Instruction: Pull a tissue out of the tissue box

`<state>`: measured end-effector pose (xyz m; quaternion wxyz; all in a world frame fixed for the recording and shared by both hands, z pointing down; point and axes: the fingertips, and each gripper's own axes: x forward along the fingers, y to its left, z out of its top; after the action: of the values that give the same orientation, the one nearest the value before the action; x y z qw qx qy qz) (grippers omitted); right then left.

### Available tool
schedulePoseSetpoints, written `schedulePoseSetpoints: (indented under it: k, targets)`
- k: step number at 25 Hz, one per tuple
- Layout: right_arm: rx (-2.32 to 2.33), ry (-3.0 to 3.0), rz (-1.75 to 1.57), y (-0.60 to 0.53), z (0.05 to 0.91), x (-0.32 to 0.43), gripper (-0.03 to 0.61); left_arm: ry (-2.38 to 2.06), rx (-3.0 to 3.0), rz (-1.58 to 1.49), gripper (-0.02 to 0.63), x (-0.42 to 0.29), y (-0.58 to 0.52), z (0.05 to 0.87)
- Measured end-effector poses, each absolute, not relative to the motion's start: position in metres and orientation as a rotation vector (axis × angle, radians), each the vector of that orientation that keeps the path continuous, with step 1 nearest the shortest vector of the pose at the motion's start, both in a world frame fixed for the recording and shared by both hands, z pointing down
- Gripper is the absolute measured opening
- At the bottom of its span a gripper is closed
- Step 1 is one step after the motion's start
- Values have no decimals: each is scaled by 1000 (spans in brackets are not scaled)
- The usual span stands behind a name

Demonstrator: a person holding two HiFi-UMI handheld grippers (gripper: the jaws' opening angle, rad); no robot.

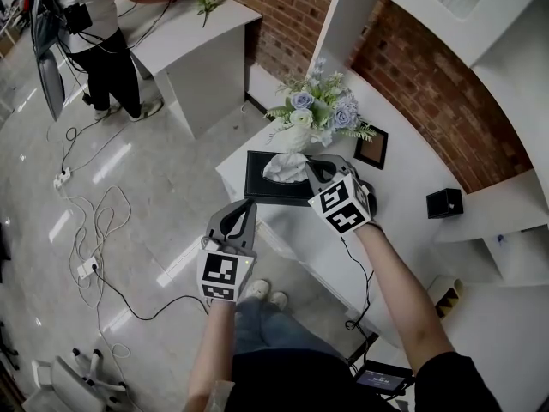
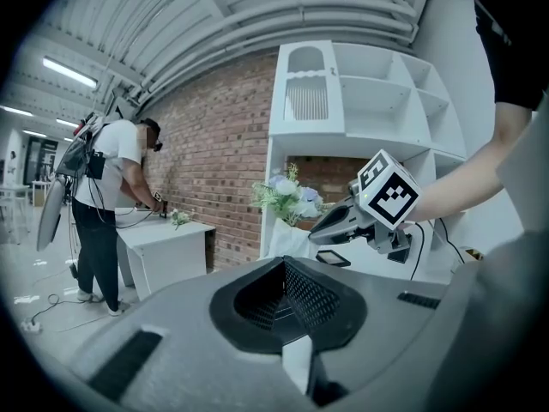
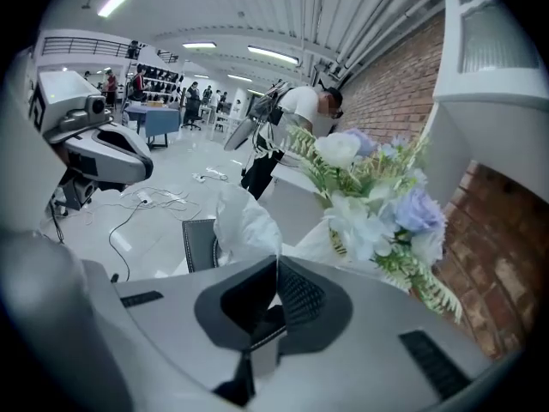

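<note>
Tissue [image 1: 283, 168], one, pinched in right gripper [image 1: 312, 167], one tissue box [image 1: 256, 177]

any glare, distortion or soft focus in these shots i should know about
Head view: bright streaks of glare on the glossy floor, otherwise evenly lit. Left gripper view: fisheye with black corners, the white shelving bows, colours dull. Right gripper view: same fisheye; the flowers and tissue look sharp, the hall behind slightly washed out.

Blue-white bouquet [image 1: 316, 114] beside dark pic frame [image 1: 371, 148] on white counter [image 1: 403, 187], small blk box [image 1: 444, 202] further rt.
</note>
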<state>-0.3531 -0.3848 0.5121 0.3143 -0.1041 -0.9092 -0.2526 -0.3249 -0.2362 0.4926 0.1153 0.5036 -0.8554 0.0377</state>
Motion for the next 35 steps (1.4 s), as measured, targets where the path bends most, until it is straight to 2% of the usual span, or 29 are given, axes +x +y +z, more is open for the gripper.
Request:
schedulePoseSetpoints:
  k: [11, 19, 26, 35]
  targets:
    - [-216, -2517, -695, -372, 464, -335, 0, -2523, 1510, 111, 6, -319, -234, 477]
    - [-72, -2676, -528, -387, 432, -291, 0, -2519, 1575, 109, 6, -309, -252, 464]
    - [277, -2841, -354, -451, 397, -218, 0, -2459, 1759, 102, 8, -290, -311, 441]
    - [832, -2948, -121, -529, 366, -79, 0, -2288, 2081, 93, 8, -223, -413, 414]
